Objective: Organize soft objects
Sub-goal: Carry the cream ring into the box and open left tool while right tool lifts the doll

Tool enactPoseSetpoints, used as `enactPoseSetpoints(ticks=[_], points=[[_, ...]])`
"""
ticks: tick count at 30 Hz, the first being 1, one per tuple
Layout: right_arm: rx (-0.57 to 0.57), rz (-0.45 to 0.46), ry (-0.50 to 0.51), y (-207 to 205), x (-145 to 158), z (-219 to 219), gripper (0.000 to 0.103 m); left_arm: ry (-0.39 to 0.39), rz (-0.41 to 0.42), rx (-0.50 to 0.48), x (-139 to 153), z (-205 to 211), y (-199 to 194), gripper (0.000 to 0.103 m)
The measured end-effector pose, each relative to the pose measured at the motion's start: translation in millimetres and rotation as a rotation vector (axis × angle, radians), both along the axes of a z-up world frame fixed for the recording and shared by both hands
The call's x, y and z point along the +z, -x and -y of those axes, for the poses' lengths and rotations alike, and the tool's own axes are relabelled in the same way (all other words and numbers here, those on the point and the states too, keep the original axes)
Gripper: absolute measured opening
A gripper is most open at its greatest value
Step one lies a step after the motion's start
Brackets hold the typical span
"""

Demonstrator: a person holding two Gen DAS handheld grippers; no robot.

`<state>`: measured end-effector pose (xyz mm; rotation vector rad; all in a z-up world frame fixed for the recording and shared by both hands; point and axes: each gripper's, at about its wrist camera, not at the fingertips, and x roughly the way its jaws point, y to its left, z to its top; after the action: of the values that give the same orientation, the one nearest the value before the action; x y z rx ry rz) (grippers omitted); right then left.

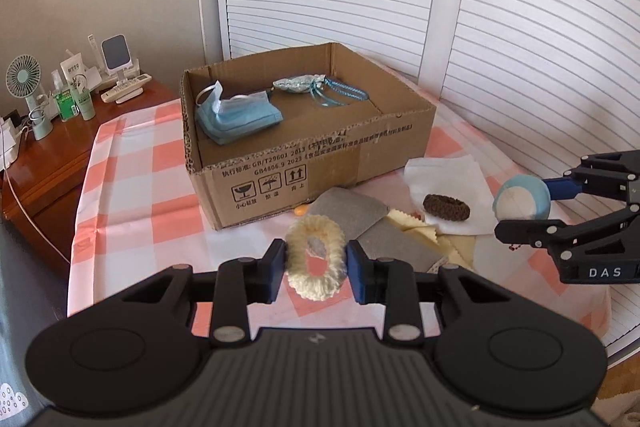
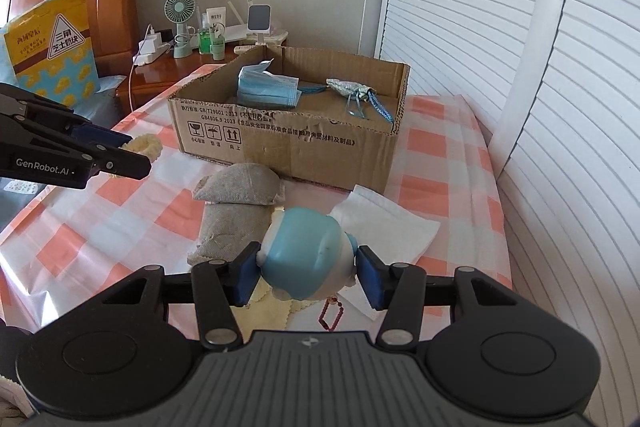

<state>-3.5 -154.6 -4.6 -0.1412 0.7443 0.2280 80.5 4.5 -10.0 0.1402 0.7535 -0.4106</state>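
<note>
My left gripper (image 1: 316, 265) is shut on a cream knitted scrunchie (image 1: 298, 279) and holds it above the checked cloth, in front of the cardboard box (image 1: 320, 163). My right gripper (image 2: 306, 269) is shut on a blue and white plush toy (image 2: 304, 255) with a red chain hanging under it. The toy (image 1: 522, 197) also shows at the right in the left wrist view. The box holds blue face masks (image 1: 236, 117) and a small patterned pouch (image 1: 294, 83). A brown scrunchie (image 1: 446, 207) lies on a white cloth (image 1: 448, 171). Grey cloths (image 1: 376, 227) lie beside the box.
A yellow cloth (image 1: 420, 227) lies under the grey ones. A wooden nightstand (image 1: 56, 143) at the left carries a small fan (image 1: 24, 77), bottles and remotes. White louvred doors (image 1: 520, 27) stand behind and to the right. A yellow bag (image 2: 52, 47) leans on the headboard.
</note>
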Motion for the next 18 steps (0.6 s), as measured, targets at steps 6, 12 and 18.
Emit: enactPoseSetpoints(ticks=[6, 12, 18], points=[[0.029, 0.029, 0.010, -6.8, 14.0, 0.8, 0.056, 0.006, 0.033, -0.012, 17.9, 5.6, -18.3, 0.031], [0.042, 0.063, 0.011, -19.2, 26.4, 1.6, 0.056, -0.024, 0.090, -0.016, 38.5, 14.2, -51.3, 0.031], [0.047, 0.076, 0.017, -26.0, 30.5, 1.3, 0.056, -0.038, 0.101, 0.020, 40.2, 19.9, -94.6, 0.031]])
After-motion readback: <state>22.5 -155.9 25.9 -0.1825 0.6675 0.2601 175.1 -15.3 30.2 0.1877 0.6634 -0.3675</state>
